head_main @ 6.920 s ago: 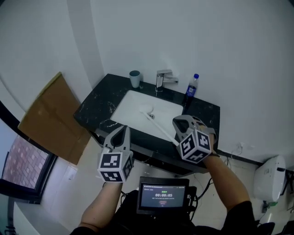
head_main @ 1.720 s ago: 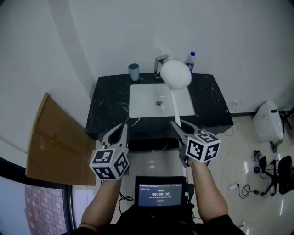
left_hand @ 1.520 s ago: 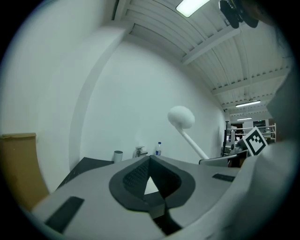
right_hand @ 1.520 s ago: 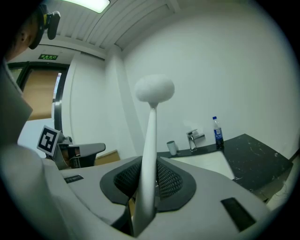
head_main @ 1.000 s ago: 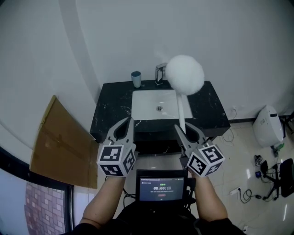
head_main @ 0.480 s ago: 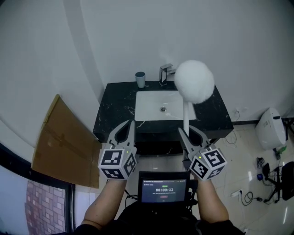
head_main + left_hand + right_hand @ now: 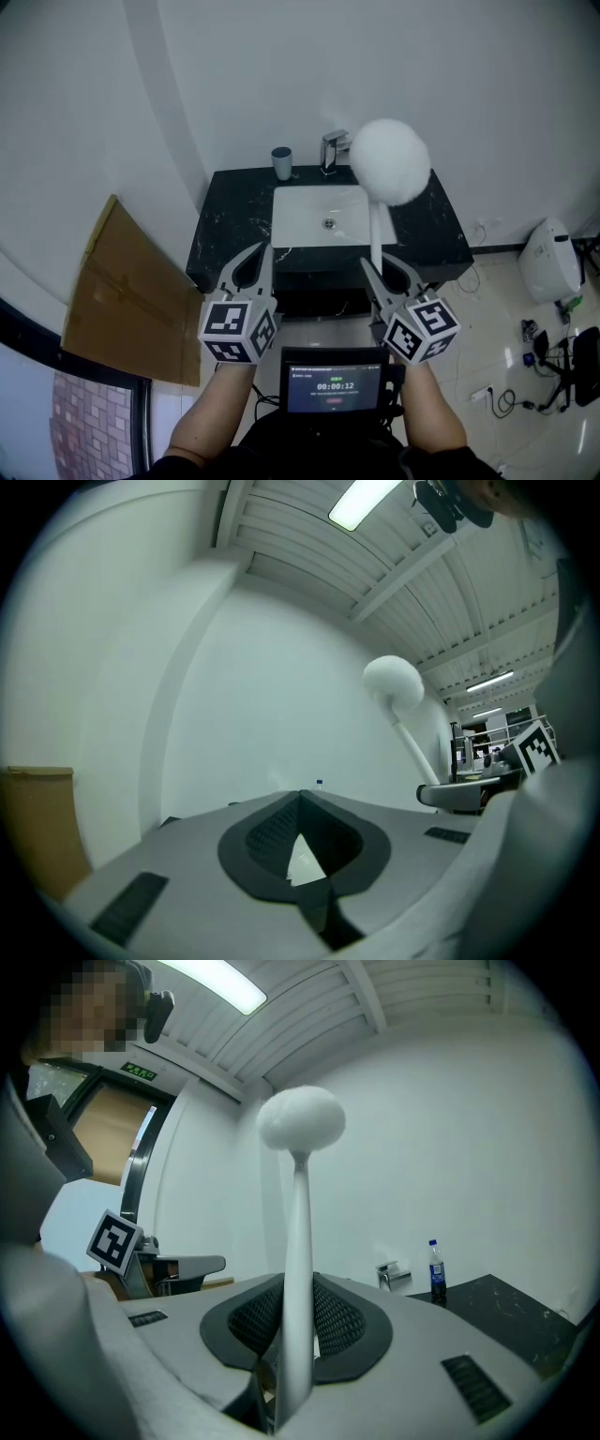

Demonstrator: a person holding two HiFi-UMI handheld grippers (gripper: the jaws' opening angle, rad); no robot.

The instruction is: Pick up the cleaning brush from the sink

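Observation:
The cleaning brush stands upright in the air, its round white fluffy head (image 7: pixel 390 161) above the sink (image 7: pixel 291 230) and its white handle (image 7: pixel 375 234) running down into my right gripper (image 7: pixel 375 267). That gripper is shut on the handle (image 7: pixel 298 1269), which rises between the dark pads to the head (image 7: pixel 300 1119). My left gripper (image 7: pixel 262 248) hovers level beside it, in front of the counter, shut with nothing in it (image 7: pixel 302 799). From the left gripper view the brush head (image 7: pixel 394 682) shows to the right.
The black stone counter (image 7: pixel 230 234) carries a faucet (image 7: pixel 332 150) and a grey cup (image 7: pixel 281 161); a blue-capped bottle (image 7: pixel 436 1272) stands near the faucet (image 7: pixel 394 1275). Cardboard (image 7: pixel 131 291) leans at the left, a white appliance (image 7: pixel 548 258) sits at the right, and a timer screen (image 7: pixel 333 387) is below.
The brush, which lay in the sink basin several seconds ago, is now lifted out and upright in the right gripper. Over the last second both grippers have held still.

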